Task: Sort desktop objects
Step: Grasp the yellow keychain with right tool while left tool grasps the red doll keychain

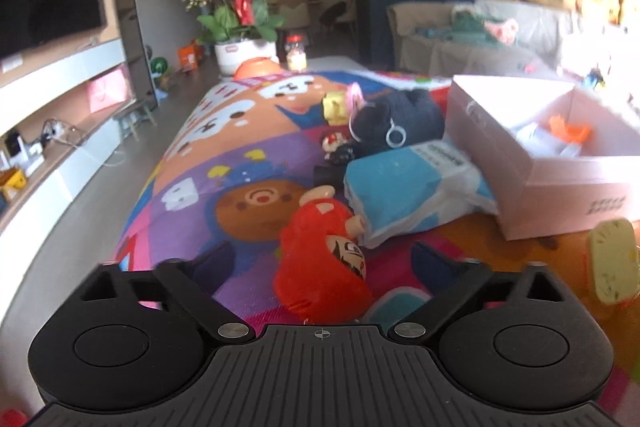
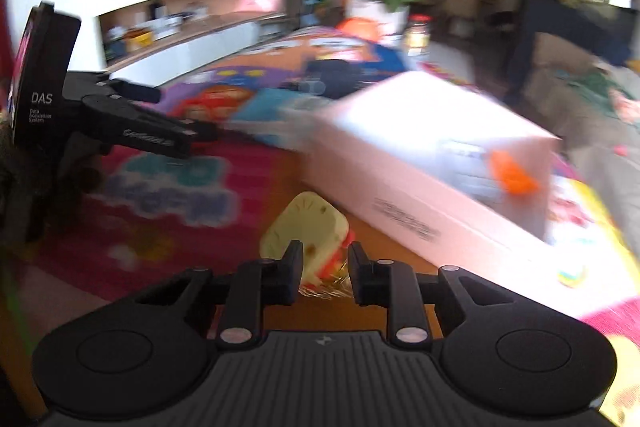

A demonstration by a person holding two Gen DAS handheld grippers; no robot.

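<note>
**Red doll between open fingers, yellow toy pinched tight**

Colourful cartoon cloth (image 1: 240, 155) covers the table. On it lies a red doll (image 1: 324, 251), right in front of the left gripper (image 1: 320, 263). Just past the doll sits a blue and white pack (image 1: 416, 187), touching its far end. Behind the pack are a black plush toy (image 1: 396, 119) and a small yellow toy (image 1: 335, 105). A pink box (image 1: 560, 179) stands open on the right, with something orange (image 1: 570, 129) inside.

The left gripper points forward and down. Its fingers are apart, one on each side of the doll, and do not press it.

The doll lies long-ways, away from the camera and a bit to the right. Its painted face is at the near end, looking up.

The right gripper (image 2: 324, 269) tips down near the box. Its fingers are clamped on a pale yellow toy (image 2: 308, 227), which sticks up and away from them. That picture is blurry.
</note>
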